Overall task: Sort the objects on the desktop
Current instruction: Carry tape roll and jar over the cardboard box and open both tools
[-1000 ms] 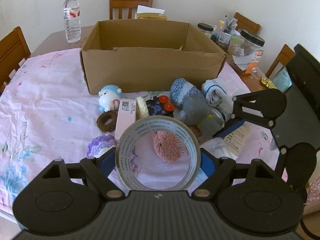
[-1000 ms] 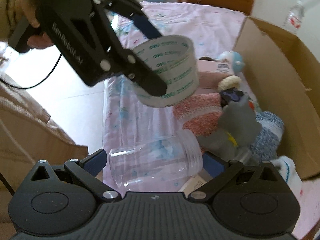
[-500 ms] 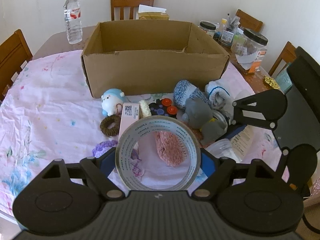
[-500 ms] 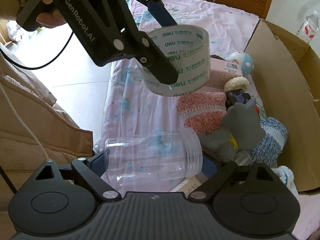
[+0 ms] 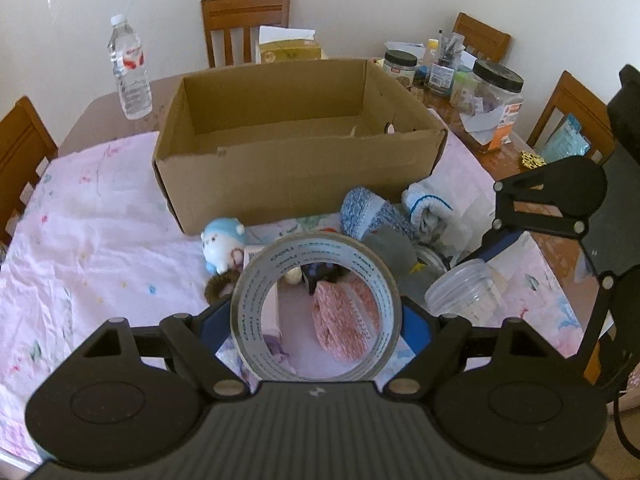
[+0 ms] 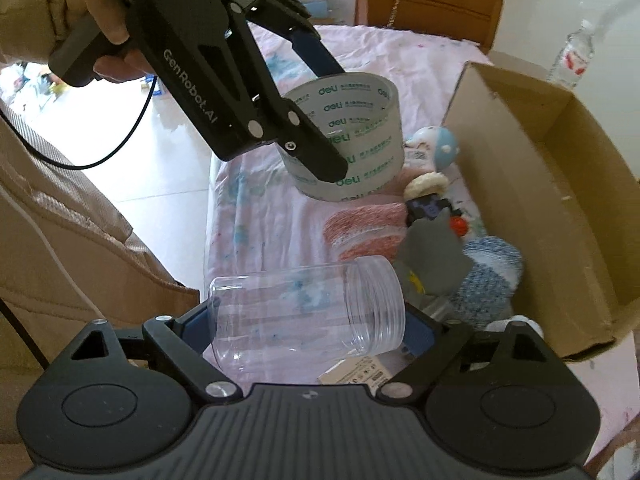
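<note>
My left gripper [image 5: 316, 320] is shut on a roll of clear tape [image 5: 256, 312], held upright above the pink cloth. From the right wrist view the same tape roll [image 6: 360, 140] hangs in the left gripper [image 6: 340, 120], with a hand on its handle. My right gripper [image 6: 308, 320] is shut on a clear plastic jar [image 6: 304, 312] that lies sideways, base at the left pad and open mouth at the right. The jar [image 5: 464, 292] also shows at the right of the left wrist view. An open cardboard box [image 5: 300, 176] stands behind the pile, and I see nothing inside it.
Between the box and the grippers lie a pink knitted piece [image 5: 344, 320], a grey plush [image 5: 392, 248], a blue knit sock [image 5: 368, 212], a blue-and-white toy figure [image 5: 222, 246] and a brown hair ring [image 5: 218, 286]. A water bottle [image 5: 130, 76] and lidded jars [image 5: 496, 104] stand at the back.
Both grippers have risen. The right one closed on the clear jar and lifted it off the cloth. The tape roll went up with the left gripper.
</note>
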`<state>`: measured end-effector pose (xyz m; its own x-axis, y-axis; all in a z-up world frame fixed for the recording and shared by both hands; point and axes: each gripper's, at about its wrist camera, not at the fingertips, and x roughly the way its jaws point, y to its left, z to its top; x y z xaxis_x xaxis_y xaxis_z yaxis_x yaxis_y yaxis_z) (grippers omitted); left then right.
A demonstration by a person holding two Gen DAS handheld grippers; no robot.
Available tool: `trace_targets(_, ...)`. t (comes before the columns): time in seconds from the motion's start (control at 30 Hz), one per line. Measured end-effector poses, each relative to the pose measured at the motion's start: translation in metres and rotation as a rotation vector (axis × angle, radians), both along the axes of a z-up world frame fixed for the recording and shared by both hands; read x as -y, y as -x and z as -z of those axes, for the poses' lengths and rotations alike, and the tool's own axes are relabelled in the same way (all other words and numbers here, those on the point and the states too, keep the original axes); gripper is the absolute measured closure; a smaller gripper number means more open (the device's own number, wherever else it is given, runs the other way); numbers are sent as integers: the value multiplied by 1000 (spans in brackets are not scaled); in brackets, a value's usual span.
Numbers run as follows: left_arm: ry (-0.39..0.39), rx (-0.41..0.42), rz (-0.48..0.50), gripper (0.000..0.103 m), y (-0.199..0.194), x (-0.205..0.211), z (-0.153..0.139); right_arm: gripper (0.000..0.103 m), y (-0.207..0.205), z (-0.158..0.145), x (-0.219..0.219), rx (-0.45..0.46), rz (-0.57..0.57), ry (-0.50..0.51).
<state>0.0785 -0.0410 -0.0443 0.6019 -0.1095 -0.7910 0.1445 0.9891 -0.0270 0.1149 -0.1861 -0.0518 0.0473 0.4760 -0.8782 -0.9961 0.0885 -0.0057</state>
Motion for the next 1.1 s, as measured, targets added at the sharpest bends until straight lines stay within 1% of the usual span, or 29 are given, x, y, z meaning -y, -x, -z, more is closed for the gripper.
trace_targets(0.07,-8,8,20,19,-3,-1,-6,9,-1,-7,1,1,25,-8)
trace_targets(0.23,-29,40,91,19,-13,-6,-19,9,-4,-23,1,45,102,-28)
trace_targets(0.37,-27,65,142,19,-26,-12,-27,9,-12,-37,-2,87,190,-45)
trace_targets(0.73,-17,120,256,19,-58,-33,-42,9,-40,-56,-22,183,398,-49)
trace_targets(0.8,-13,126,268,19,-65,-38,-44,9,-46,-60,-25,190,436,-54)
trace_targets(0.93,-18,144,277,19,-77,-41,-50,9,-57,-66,-27,208,468,-60)
trace_targets(1.1,-28,154,241,19,-99,-44,-53,9,-82,-68,-28,221,486,-76)
